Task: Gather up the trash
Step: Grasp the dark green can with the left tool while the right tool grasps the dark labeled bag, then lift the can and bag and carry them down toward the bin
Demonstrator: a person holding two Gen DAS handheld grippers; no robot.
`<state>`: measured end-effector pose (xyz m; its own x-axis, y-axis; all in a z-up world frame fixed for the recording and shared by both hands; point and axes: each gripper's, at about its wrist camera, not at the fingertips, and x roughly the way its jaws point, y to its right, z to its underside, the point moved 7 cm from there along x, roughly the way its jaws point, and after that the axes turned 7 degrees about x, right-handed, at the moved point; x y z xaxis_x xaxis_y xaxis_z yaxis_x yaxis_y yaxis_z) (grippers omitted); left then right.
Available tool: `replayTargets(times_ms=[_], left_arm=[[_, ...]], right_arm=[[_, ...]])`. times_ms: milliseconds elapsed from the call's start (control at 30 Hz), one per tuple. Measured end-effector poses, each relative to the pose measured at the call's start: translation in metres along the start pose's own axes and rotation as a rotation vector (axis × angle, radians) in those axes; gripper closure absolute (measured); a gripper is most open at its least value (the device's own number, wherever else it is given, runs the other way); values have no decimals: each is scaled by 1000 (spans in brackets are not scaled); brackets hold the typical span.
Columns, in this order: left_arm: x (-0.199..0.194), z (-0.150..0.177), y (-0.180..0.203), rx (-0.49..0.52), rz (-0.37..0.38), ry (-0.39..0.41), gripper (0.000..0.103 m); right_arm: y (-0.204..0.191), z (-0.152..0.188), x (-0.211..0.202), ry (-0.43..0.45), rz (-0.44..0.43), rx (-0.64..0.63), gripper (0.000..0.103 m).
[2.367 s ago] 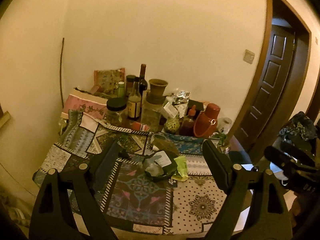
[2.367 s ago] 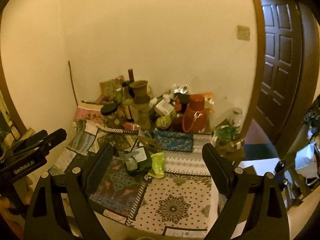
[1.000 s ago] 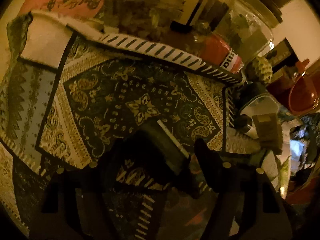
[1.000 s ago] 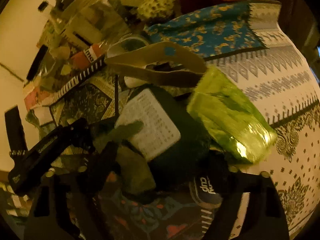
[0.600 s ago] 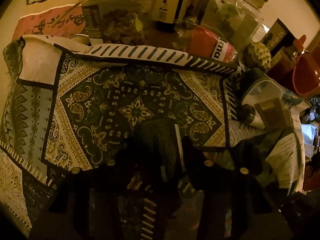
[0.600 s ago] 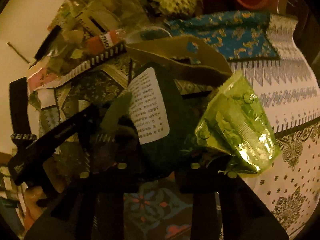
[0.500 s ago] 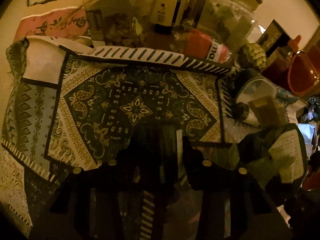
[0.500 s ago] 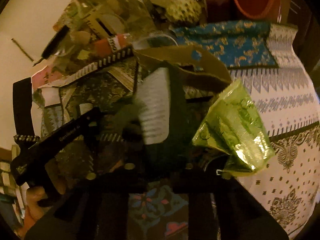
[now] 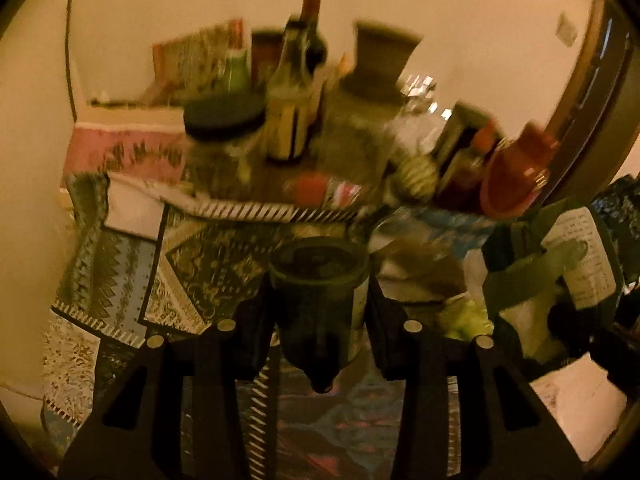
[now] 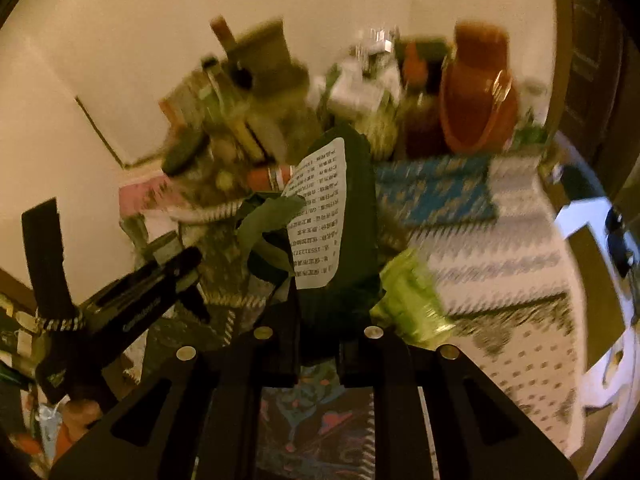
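Gripping a dark cup [image 9: 320,304] between its jaws, the left gripper [image 9: 320,320] holds it above the patterned cloth [image 9: 120,264], rim tipped away from the camera toward the clutter at the wall. The right gripper [image 10: 318,344] has its jaws narrow, pinched on a dark green bag [image 10: 344,236] that stands up from them; the bag carries one white label [image 10: 318,216] with rows of small print, too blurred to read. A green wrapper [image 10: 412,300] sits just beside the bag, at the right finger; whether it is clamped too is unclear. In the right view, lettering on the left gripper's body is smeared and illegible. Behind, against the wall, stand at least two bottles [image 9: 296,92], a lidded jar [image 9: 224,148] and a red jug [image 9: 516,176], all motion-blurred.
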<state>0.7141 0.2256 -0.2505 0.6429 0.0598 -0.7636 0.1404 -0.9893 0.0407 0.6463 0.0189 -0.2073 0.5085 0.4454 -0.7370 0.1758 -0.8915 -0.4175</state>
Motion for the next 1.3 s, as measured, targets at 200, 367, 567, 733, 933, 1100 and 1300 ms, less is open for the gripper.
replayTargets(times_ms=[200,367,567,733,933,1100,1300], left_arm=[[-66,-19,38,11,8,135,62],[-123,-14,70,-1,0,217,62],[-181,16,110,-26,-25,279,62],[-215,38,129,-46,-28,302,62],[-252,53,139,-35,-20,342,62],[-283,67,137,-13,8,384,62],[-317,97,122,24,58,422,62]], right_arm=[[23,-18,-70,156,18,-38,91],[47,-17,-114,226,26,-48,91],[66,-4,-153,259,20,-105,92],[67,10,-173,262,3,-155,91],[61,33,-199,272,-29,-169,92],[47,57,-224,305,-25,-171,91],[32,96,-249,336,18,-151,91]])
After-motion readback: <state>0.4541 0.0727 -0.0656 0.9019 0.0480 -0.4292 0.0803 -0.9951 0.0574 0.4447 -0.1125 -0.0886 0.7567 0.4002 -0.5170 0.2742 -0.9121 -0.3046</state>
